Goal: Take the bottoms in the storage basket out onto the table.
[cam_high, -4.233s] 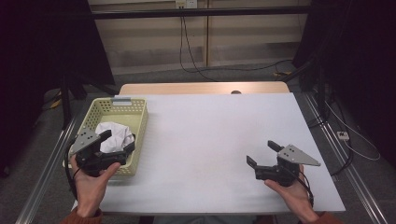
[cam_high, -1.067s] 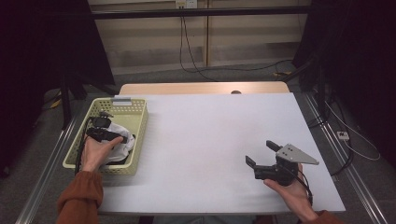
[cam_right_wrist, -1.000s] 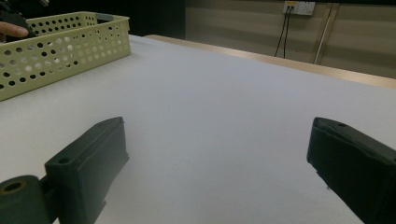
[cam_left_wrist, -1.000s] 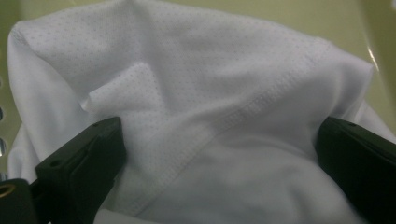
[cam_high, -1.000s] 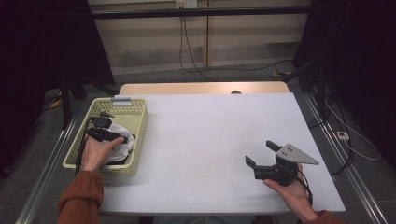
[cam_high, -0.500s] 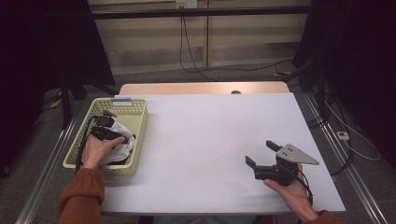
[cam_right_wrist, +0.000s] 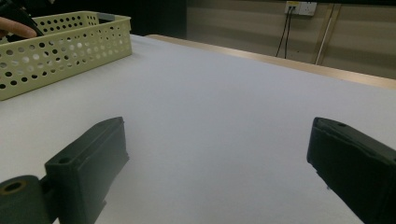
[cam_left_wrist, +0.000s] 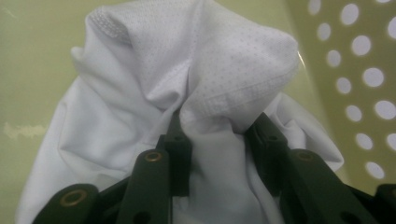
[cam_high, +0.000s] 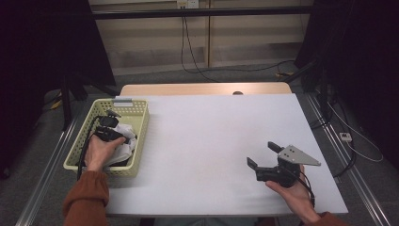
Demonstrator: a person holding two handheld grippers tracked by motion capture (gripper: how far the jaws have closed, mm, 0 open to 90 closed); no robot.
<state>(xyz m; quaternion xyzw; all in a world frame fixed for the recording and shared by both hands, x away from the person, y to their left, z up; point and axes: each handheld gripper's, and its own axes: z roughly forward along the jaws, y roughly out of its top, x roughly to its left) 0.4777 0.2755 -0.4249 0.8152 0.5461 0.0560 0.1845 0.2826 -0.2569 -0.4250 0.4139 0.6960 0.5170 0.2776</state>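
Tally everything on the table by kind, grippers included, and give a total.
Baskets: 1, basket
Cloths: 1, white cloth in the basket
Grippers: 2, left gripper pinching the cloth, right gripper open
Total: 4

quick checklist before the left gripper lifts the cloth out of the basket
1. Left gripper on the cloth: ok. Its jaws have just been closing, and a fold is pinched between them.
2. How much cloth is caught: cannot tell. One bunched fold is gripped; the rest lies loose below.
3. Cloth free of the basket wall: cannot tell. The hand hides the edges in the high view.
4. Landing space on the table: ok, bare white top beside the basket.
5. Right gripper out of the way: ok, open, held over the table's right part, far from the basket.
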